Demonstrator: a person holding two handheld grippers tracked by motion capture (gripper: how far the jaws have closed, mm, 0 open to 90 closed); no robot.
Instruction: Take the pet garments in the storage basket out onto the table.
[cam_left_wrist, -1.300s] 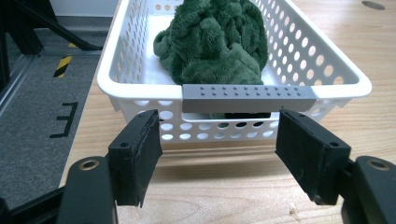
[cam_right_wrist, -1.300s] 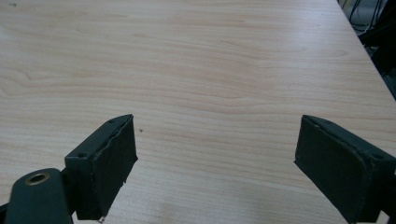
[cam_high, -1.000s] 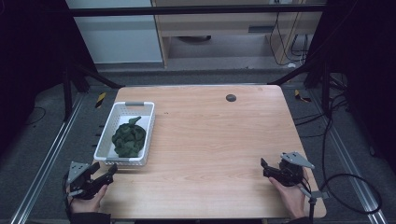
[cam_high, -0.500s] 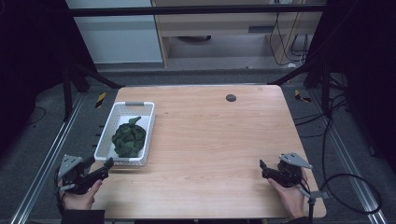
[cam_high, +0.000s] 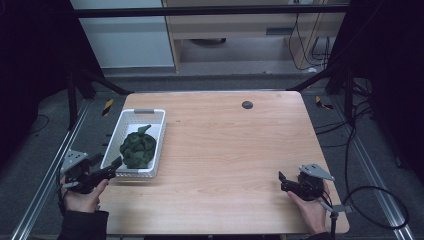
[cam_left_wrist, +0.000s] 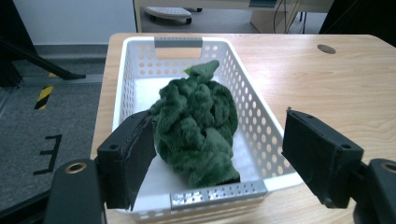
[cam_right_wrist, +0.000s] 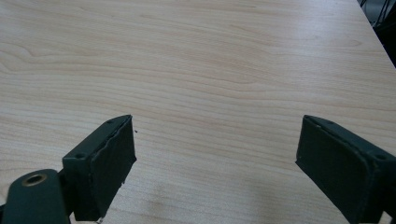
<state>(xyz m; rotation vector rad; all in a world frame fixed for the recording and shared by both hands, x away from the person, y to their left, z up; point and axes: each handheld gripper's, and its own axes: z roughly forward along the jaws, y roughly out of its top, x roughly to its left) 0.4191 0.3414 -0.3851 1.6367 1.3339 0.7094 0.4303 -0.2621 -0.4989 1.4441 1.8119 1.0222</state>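
Note:
A crumpled dark green cloth lies in a white perforated basket at the left of the wooden table. My left gripper hovers off the table's left front corner and points at the basket's near end. Its jaws have just been opening and stand wide, with nothing pressed between them. In the left gripper view the cloth fills the near half of the basket, beyond my left gripper. My right gripper rests open at the table's front right, over bare wood in the right gripper view.
A small dark round hole sits near the table's far edge. Metal frame rails run along the floor on both sides. A cable trails from the right gripper off the table's right front corner. Bare wood stretches between basket and right gripper.
The left hand has lifted and shifted closer to the basket's near end, with its jaws a little wider. The right hand and the cloth have stayed put.

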